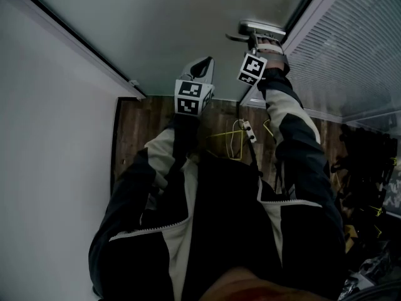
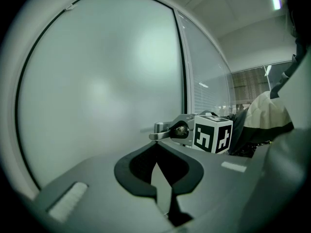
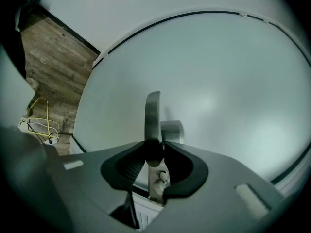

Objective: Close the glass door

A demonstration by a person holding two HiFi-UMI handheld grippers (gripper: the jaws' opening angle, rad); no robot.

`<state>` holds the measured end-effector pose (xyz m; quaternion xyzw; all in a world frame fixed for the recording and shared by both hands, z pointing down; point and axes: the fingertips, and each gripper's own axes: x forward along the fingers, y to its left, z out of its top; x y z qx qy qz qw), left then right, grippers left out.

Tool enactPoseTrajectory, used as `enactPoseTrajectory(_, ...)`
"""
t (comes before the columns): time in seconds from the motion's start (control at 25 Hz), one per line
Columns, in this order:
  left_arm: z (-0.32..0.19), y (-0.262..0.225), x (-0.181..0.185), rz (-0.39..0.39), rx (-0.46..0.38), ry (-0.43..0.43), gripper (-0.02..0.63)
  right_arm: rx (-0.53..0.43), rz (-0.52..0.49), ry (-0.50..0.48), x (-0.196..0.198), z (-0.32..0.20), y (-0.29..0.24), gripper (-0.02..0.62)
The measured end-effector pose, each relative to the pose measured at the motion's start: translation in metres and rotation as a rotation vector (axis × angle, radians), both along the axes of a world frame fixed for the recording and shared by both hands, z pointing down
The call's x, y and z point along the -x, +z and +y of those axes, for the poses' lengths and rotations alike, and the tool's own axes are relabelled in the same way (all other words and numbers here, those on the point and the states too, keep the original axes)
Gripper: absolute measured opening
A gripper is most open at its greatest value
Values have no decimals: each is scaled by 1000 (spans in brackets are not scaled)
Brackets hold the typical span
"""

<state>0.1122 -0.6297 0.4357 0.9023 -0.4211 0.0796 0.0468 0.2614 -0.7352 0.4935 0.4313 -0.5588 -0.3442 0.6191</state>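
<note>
A person's right gripper (image 1: 259, 41) is clamping the lever handle (image 3: 153, 113) of the frosted glass door (image 1: 156, 24), at the panel's far right edge beside the blind-covered partition (image 1: 351, 55). The left gripper (image 1: 203, 63) is hovering near it, jaws together on nothing. The door is looking nearly shut against that partition, though whether it is latching cannot be told. No containers are showing.

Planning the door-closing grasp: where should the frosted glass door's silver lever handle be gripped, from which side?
Clamp the silver metal lever handle across its straight bar, coming face-on to the frosted glass door: the slim bar stands clear of the glass.
</note>
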Motion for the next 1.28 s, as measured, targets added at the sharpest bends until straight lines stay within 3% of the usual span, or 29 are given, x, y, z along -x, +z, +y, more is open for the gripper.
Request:
enactPoseTrajectory(0.32,-1,-1,0,5,-3,0,3,13,-35,-2,1,0,0,135)
enactPoseTrajectory(0.56,-1,-1,-9,-11,6,21,3,19,-276,31,6,14,-16,178)
enactPoseTrajectory(0.64,-4,-6,-11,4,3,27,3,-1,-355,37,9,24,-30,166)
enactPoseTrajectory(0.72,-8,-9,-13,17,-2,35,3,-14,-484,47,15,38,-41,151)
enactPoseTrajectory(0.84,-13,-14,-15,29,-21,48,3,-3,-817,80,30,67,-52,5)
enactPoseTrajectory(1.0,-14,-22,-19,34,-43,62,3,-31,-1207,128,42,107,-64,5)
enactPoseTrajectory(1.12,-12,-24,-24,46,-49,76,3,-75,-1361,164,42,131,-69,3)
enactPoseTrajectory(1.28,-6,-24,-33,49,-42,98,3,-99,-1432,225,32,141,-68,2)
